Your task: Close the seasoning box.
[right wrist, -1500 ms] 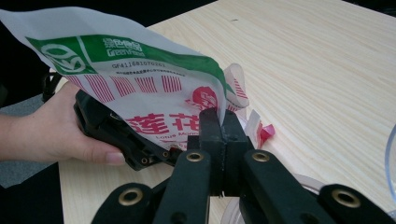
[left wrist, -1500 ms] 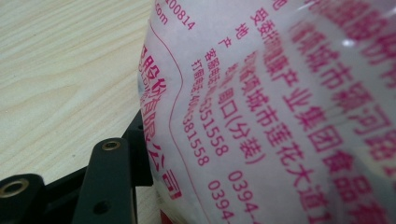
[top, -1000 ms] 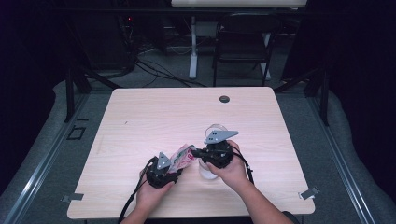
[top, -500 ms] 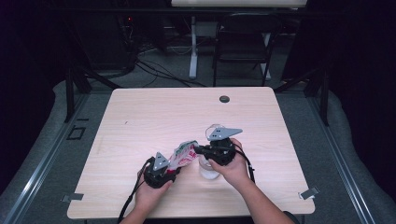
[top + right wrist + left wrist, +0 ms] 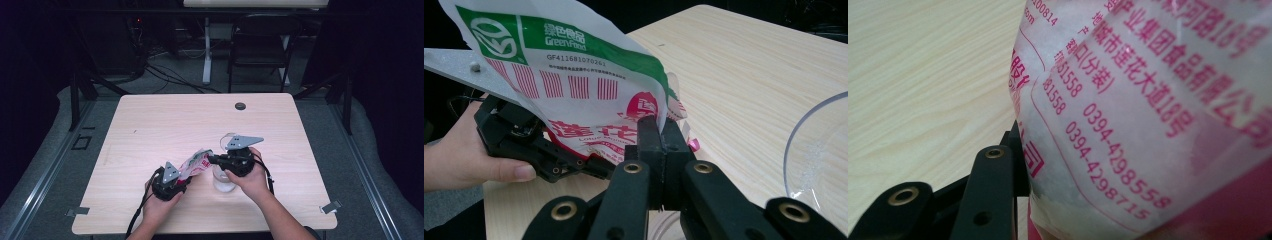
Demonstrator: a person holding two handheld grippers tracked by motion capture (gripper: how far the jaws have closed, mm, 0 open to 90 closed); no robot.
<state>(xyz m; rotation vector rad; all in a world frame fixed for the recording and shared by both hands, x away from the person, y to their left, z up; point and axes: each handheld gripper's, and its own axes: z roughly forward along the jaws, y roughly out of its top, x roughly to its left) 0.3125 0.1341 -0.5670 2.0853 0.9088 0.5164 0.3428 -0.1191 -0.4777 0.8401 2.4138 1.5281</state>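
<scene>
White bag [image 5: 574, 85] with pink print, green band and pink barcode stripes, pale woodgrain table [image 5: 150, 130], black tools

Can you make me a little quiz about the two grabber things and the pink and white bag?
1. True or false: both grippers are pinching the same bag.
2. What see-through thing stands on the table right next to the right gripper? A) a clear cup, B) a blue bowl, C) a metal pot.
3. Fill in the word: the stripe along the top of the bag, seen in the right gripper view, is coloured ____.

Key
1. True. The left gripper holds one end and the right gripper's jaws are closed on the other.
2. A, the clear cup.
3. Green.
</scene>
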